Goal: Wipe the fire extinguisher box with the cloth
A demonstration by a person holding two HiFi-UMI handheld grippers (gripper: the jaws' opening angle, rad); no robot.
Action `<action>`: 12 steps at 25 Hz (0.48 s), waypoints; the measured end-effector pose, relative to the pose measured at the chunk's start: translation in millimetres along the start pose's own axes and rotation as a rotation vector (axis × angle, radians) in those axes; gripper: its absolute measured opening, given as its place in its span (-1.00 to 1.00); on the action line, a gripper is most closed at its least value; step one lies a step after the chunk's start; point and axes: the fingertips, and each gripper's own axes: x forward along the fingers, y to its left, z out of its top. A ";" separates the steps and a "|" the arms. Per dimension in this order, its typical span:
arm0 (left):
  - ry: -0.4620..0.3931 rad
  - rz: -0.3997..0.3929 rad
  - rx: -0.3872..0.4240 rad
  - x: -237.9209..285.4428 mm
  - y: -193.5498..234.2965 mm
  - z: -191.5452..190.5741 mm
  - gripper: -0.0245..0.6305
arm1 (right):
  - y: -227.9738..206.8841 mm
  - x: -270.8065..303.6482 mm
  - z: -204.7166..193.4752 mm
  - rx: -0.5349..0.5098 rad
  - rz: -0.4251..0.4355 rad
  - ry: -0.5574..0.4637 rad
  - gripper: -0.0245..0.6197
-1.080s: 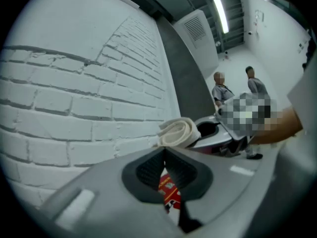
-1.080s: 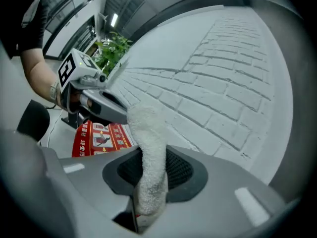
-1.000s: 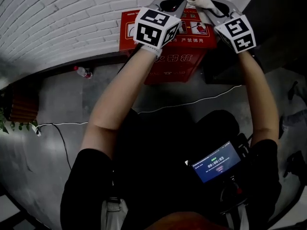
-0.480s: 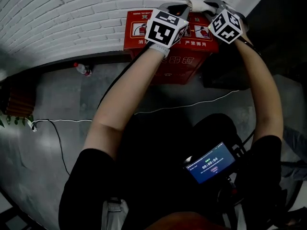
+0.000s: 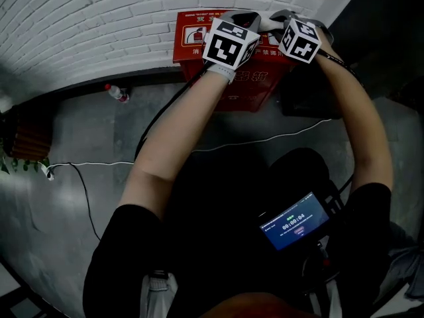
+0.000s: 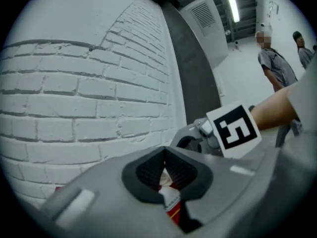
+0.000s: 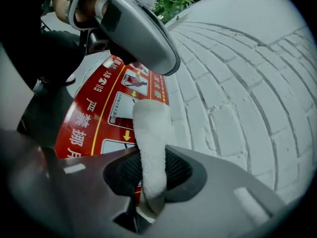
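Against the brick wall (image 5: 99, 25), on top of the red box (image 5: 191, 45), both grippers now sit closer together than they did a second ago. The marker cubes have drawn in toward each other, and the cloth (image 5: 267, 22) between them has come off the back edge by the wall and onto the box's printed top panel. In my right gripper (image 7: 151, 175) view the jaws are pinched on the cloth. A white roll of it stands up between the pads and lies forward over the instruction pictures on the lid, reaching toward the other gripper's grey jaw above it. My left gripper (image 6: 166, 168) has its jaws pressed together at the tips. A little red and white print shows through the gap lower down, which I take to be the box label behind them, not something held, though I can't rule out a scrap of cloth there. That gripper hovers over the lid just beside the cloth. My reading is that the wipe is under way on the top face, and that this last shift brought the cloth into working position on the lid. The front face with its large characters looks untouched from here, so most of the wiping is probably left. The roll is narrow, so it will cover only a thin strip per pass unless I spread it.
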 end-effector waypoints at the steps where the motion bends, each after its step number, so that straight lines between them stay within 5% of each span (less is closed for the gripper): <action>1: 0.002 0.002 -0.002 -0.3 -1.2 -3.5 -0.93 | 3.0 -0.5 0.1 0.002 0.006 -0.005 -0.64; 12: 0.010 0.022 -0.022 -20.6 -19.1 -30.8 -0.93 | 53.5 -29.6 8.0 0.006 0.122 -0.031 -0.64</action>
